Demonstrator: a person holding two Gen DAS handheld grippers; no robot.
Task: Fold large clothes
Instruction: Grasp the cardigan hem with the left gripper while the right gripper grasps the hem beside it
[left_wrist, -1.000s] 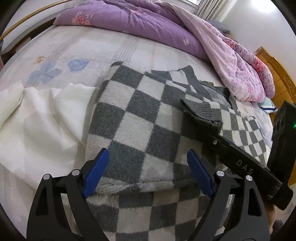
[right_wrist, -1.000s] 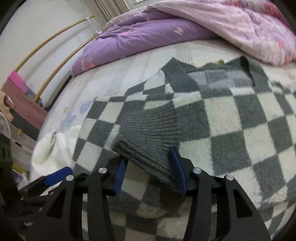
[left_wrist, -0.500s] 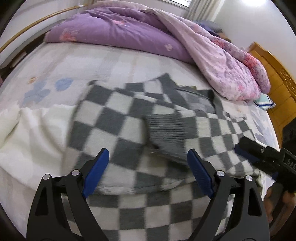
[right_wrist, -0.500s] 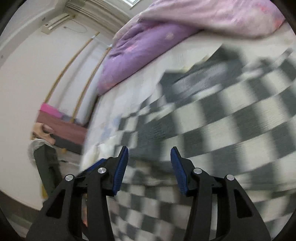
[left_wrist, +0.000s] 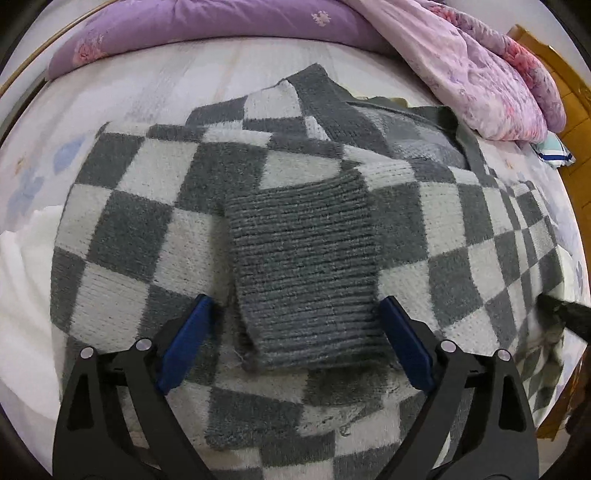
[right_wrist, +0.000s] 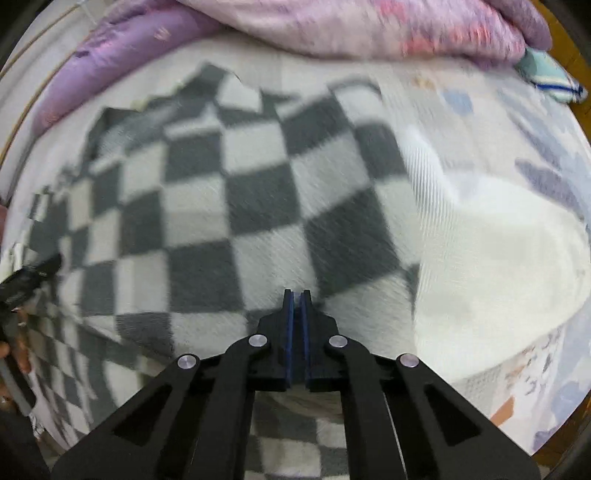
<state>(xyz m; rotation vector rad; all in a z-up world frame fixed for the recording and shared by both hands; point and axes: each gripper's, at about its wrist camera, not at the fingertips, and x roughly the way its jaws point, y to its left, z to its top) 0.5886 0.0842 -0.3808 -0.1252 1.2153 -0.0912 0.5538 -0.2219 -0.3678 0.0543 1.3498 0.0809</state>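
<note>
Bedding fills the background of the left wrist view: a bed (left_wrist: 207, 74) with a pale printed sheet and a purple quilt (left_wrist: 221, 26) bunched along its far edge. The checked sweater (left_wrist: 147, 206) lies spread across the bed, with its ribbed grey cuff (left_wrist: 303, 269) folded onto the body. The left tool (left_wrist: 295, 339) stands wide, jaws apart and empty, pointing steeply down. The cuff lies directly ahead of it, between the two blue pads; no pad visibly presses the knit. The cuff's long axis runs away from the tool, roughly in line with it. A white garment (left_wrist: 26, 266) lies to the left, its edge under the sweater's.

Right wrist view, blurred: the same bed (right_wrist: 535, 155) and quilt (right_wrist: 110, 48) appear behind the sweater (right_wrist: 229, 192). The right tool (right_wrist: 296, 295) has just been closing and is now fully narrow, pads together with nothing visibly between them. It hangs over the sweater body near its border with the white garment (right_wrist: 498, 266), which lies to the right.

Judgement: the left tool is the nearer to the cuff and already straddles it; the right tool would need to reopen before any grasp.
</note>
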